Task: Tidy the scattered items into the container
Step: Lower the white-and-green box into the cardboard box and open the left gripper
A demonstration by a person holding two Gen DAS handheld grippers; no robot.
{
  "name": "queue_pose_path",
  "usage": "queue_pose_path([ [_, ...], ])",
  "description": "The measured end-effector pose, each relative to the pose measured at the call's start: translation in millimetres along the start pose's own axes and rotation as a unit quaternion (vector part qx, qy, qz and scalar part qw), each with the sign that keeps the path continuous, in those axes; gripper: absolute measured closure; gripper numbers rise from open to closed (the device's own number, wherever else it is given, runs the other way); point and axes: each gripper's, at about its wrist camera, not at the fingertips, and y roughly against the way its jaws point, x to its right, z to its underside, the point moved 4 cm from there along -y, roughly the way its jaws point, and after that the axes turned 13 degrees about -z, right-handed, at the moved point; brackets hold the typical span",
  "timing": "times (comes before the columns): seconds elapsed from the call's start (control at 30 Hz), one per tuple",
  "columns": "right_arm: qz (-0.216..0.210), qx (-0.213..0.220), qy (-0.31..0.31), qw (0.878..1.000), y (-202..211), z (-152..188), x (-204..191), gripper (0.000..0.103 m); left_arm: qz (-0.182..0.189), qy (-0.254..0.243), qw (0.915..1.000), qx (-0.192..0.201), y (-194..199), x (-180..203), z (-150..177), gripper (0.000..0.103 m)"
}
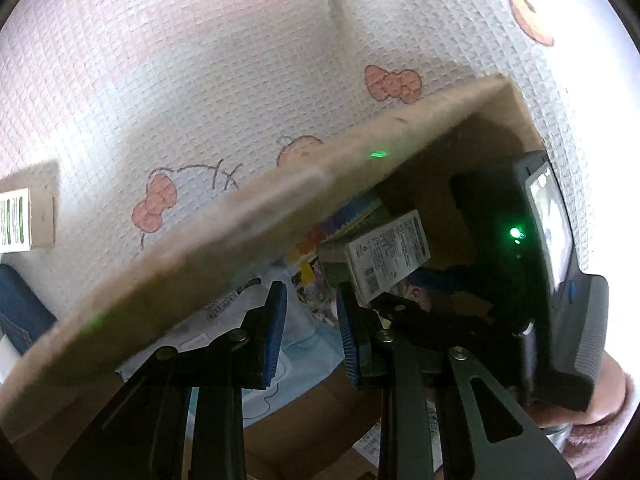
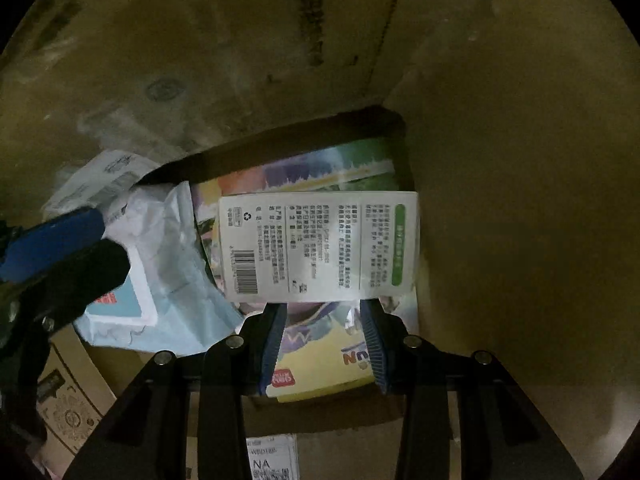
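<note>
Inside the dim cardboard box (image 2: 500, 160), right claw (image 2: 325, 312) grips a white packet (image 2: 320, 246) — left claw (image 1: 311, 312) open.

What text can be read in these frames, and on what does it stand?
"NA": white label low in the right wrist view.
"UN": yellow booklet, the rest of the word hidden.
white box: barcode and dense print, too small to read.
green-and-white carton: print blurred.

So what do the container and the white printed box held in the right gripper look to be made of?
Container: brown corrugated cardboard, matte and scuffed, with a thick raw-edged flap. White printed box: looks like thin paperboard with a smooth, slightly glossy printed face, judging by its crisp flat edges and barcode; coating uncertain. Right gripper holds it.
</note>
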Motion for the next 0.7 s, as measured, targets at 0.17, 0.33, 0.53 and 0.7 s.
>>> queue_pose_path([
  [0.17,0.011,-0.021,0.021,1.000,-3,-4,-3,0.068,0.006,0.010,0.9998,-0.014,-1,-5,-1,0.074],
  [0.33,0.091,-0.025,0.068,0.993,7,9,-10,0.068,0.015,0.004,0.9998,-0.015,4,-3,1,0.074],
  [0.53,0.074,-0.007,0.076,0.994,7,0,-9,0.069,-0.004,0.001,1.0000,0.004,12,-3,1,0.074],
  [0.7,0.058,-0.005,0.085,0.995,5,-16,-11,0.069,0.007,0.007,0.9999,-0.007,10,-4,7,0.075],
])
